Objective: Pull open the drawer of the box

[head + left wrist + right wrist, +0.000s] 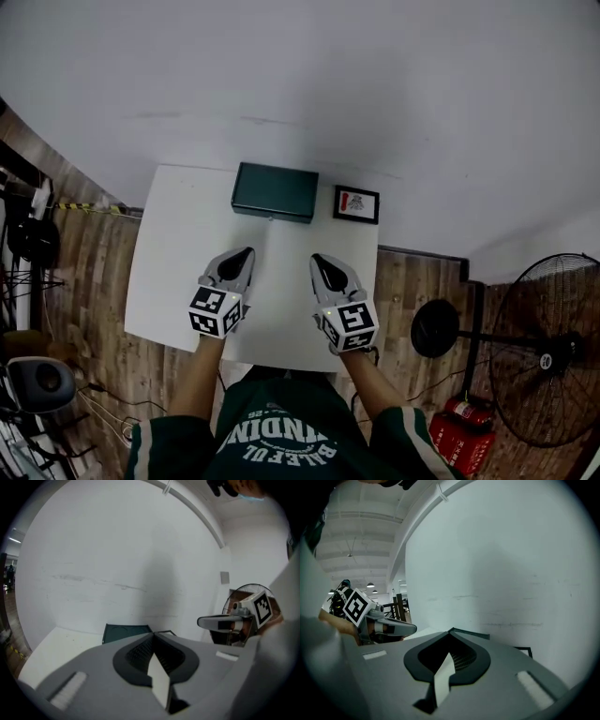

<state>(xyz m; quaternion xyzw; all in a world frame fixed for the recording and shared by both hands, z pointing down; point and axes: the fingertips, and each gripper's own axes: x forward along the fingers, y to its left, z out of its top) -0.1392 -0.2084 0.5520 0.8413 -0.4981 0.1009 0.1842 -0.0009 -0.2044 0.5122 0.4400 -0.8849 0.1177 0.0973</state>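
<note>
The box (275, 191) is dark green and low, and it stands at the far edge of the white table (178, 272), against the wall. Its front faces me. Both grippers hover over the middle of the table, short of the box and apart from it. My left gripper (246, 252) is shut with nothing in it, pointing toward the box's left part. My right gripper (317, 259) is also shut and empty, a little right of the box's middle. In the left gripper view the box (123, 632) shows just past the closed tips (153, 633). The right gripper view shows only the box's top edge (474, 633).
A small black-framed picture (356, 204) stands right of the box. A white wall rises directly behind the table. On the wood floor to the right are a standing fan (553, 352) and a red fire extinguisher (466, 427). Dark equipment sits at the left.
</note>
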